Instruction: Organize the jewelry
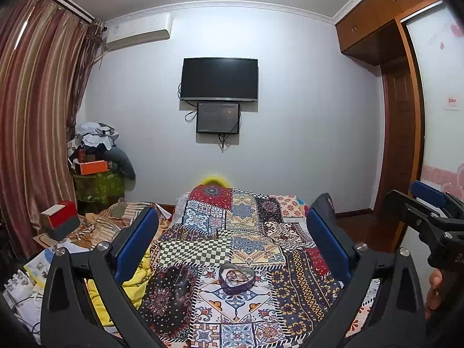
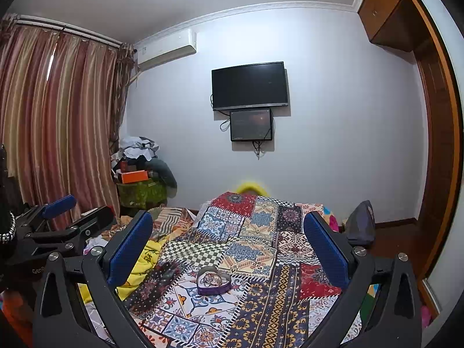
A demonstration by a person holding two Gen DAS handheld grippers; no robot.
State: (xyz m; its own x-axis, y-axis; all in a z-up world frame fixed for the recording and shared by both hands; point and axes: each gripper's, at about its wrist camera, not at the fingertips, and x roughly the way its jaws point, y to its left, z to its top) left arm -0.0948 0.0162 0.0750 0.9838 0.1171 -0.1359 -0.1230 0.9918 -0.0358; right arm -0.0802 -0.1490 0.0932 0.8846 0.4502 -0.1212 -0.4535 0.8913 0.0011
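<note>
A purple heart-shaped box (image 1: 236, 279) with a tangle of jewelry inside sits open on a patchwork blanket (image 1: 249, 232) on the bed. It also shows in the right wrist view (image 2: 213, 284). My left gripper (image 1: 232, 226) is open and empty, held above and short of the box. My right gripper (image 2: 229, 232) is open and empty too, at about the same distance. The right gripper shows at the right edge of the left wrist view (image 1: 429, 203); the left gripper shows at the left in the right wrist view (image 2: 61, 211).
A yellow blanket (image 1: 136, 278) and loose papers (image 1: 37, 266) lie left of the patchwork. A red and grey box (image 1: 59, 217) sits on the bed's left. A cluttered stand (image 1: 98, 171) is in the corner by the curtains. A dark bag (image 2: 359, 223) lies at the bed's right.
</note>
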